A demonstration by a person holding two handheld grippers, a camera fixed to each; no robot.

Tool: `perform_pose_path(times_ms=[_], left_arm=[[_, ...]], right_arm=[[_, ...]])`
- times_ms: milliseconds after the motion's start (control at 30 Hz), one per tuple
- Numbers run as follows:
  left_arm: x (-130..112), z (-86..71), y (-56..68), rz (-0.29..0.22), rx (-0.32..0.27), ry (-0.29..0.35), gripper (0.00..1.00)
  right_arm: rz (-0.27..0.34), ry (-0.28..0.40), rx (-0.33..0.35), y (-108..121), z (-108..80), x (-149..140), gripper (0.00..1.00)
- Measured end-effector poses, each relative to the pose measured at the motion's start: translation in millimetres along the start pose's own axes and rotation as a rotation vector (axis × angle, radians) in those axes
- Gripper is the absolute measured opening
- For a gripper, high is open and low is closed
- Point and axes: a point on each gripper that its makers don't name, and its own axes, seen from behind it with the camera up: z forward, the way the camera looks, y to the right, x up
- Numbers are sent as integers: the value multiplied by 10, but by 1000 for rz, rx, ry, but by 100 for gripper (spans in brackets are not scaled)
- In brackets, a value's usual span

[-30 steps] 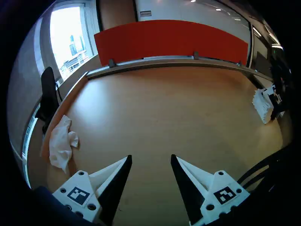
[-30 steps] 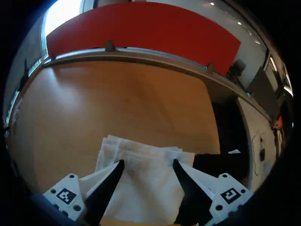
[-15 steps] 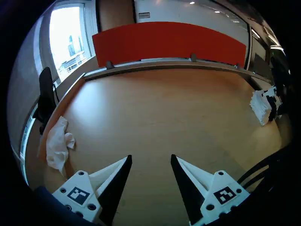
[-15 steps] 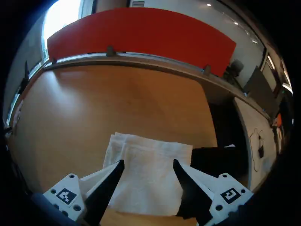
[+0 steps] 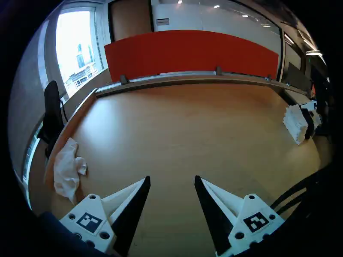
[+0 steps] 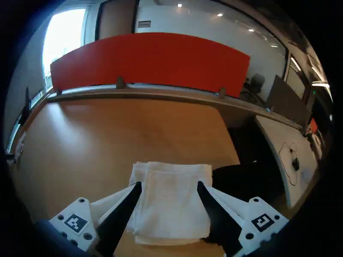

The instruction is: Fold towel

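Two towels on desk (image 5: pixel 184 120): folded towel (image 6: pixel 171 201) below right gripper (image 6: pixel 168 184), crumpled towel (image 5: pixel 66 169) beside left gripper (image 5: pixel 172 177). Both jaw pairs wide, empty.

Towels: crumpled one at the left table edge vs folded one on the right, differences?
Shape: the crumpled towel is a bunched, irregular heap; the folded towel is a flat, neat rectangle in stacked layers. Place: in the left gripper view the crumpled towel lies by the left edge of the table, the folded towel near its right side. Both are white and lie on the table.
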Motion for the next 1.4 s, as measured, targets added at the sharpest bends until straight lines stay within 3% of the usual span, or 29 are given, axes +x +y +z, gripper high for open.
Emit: perform_pose_path(times_ms=[367, 767, 1400], left_arm=[[157, -49, -15, 7, -1, 40, 75], [245, -92, -25, 16, -1, 71, 75], [444, -116, -23, 13, -7, 141, 76]], right_arm=[[96, 199, -53, -10, -375, 329, 100], [86, 379, -105, -20, -816, 581, 100], [120, 500, -91, -151, -1067, 720, 100]])
